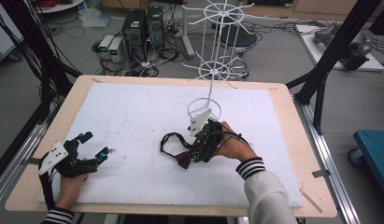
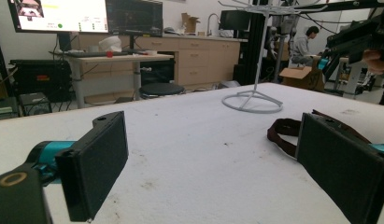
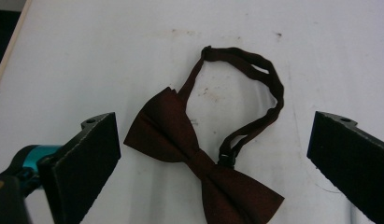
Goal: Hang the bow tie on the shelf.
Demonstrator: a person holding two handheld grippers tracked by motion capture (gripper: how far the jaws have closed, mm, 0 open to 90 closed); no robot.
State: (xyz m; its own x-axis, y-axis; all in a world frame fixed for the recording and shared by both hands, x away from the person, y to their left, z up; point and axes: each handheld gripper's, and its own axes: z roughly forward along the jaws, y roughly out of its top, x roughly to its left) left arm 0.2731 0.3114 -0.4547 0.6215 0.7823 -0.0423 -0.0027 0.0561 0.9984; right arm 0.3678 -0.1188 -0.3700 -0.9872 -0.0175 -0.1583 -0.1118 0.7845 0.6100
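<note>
A dark red bow tie [image 3: 199, 161] with a looped neck strap [image 3: 255, 84] lies flat on the white foam sheet [image 1: 133, 116]. In the high view the bow tie [image 1: 182, 156] lies near the middle of the sheet, its strap [image 1: 168, 140] curling to the left. My right gripper [image 3: 213, 154] hangs open just above it, one jaw on each side of the bow. The right gripper [image 1: 199, 151] is held by a hand in a striped cuff. My left gripper [image 1: 94, 147] rests open at the table's front left; in its own view the left gripper [image 2: 208, 158] holds nothing.
A white wire display stand [image 1: 209, 70] rises from a ring base behind the bow tie; the stand [image 2: 252, 100] also shows far ahead of the left gripper. The wooden table's edge [image 1: 302, 140] frames the sheet. Computers and cables lie on the floor beyond.
</note>
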